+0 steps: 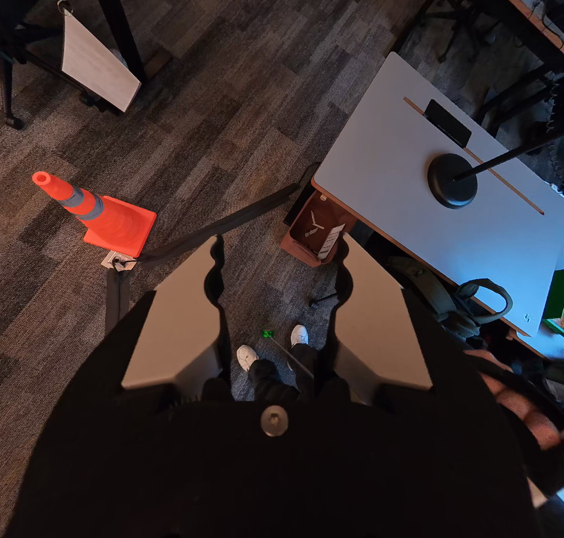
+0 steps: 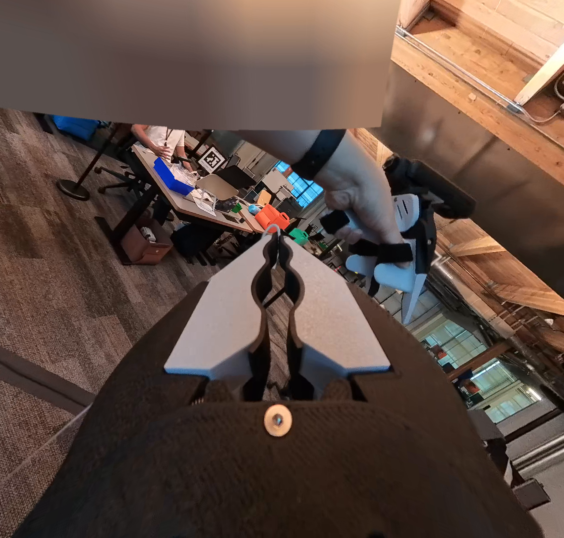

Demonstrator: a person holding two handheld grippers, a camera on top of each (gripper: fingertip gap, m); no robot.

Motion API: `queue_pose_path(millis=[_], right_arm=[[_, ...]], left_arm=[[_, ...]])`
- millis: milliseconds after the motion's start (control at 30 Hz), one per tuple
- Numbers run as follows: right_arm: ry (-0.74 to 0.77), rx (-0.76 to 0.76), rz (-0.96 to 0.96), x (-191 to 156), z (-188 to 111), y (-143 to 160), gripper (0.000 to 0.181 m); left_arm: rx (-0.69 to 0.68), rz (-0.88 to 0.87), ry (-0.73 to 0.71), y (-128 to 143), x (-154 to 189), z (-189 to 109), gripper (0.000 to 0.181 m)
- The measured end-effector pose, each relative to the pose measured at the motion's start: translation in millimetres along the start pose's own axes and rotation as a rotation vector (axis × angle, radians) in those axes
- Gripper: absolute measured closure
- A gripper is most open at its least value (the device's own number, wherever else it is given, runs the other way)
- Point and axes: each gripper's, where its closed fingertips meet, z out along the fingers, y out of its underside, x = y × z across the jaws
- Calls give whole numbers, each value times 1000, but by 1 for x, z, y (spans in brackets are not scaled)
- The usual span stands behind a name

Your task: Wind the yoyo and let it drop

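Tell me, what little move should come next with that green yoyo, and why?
Probably a short upward lift of the right gripper. It is shut on the white string, and the green yoyo hangs low near the white shoes, already dropped. The left gripper is open and empty, so only the right can pull it back.

Black trousers, white shoes, black wristband.

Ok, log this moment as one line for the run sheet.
phase: drop | yoyo: green, hanging low near white shoes | string: pinched at right tool tips | left tool: open, empty, pointing at floor
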Motion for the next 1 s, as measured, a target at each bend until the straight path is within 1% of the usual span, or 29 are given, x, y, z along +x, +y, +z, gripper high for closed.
queue_pose_path(millis=[133,200,300,600,1000], right_arm=[[5,11,-9,1,-1,-8,181],[-1,-5,-15,-1,-1,-6,181],[11,20,-9,0,-4,-11,181],[23,21,-6,3,-9,-12,181],[20,23,-5,1,-8,-14,181]], left_arm=[[-12,3,4,2,3,6,108],[-11,5,3,2,5,7,108],[-7,9,5,2,9,6,108],[-5,29,7,0,19,4,108],[-4,27,6,3,16,1,108]])
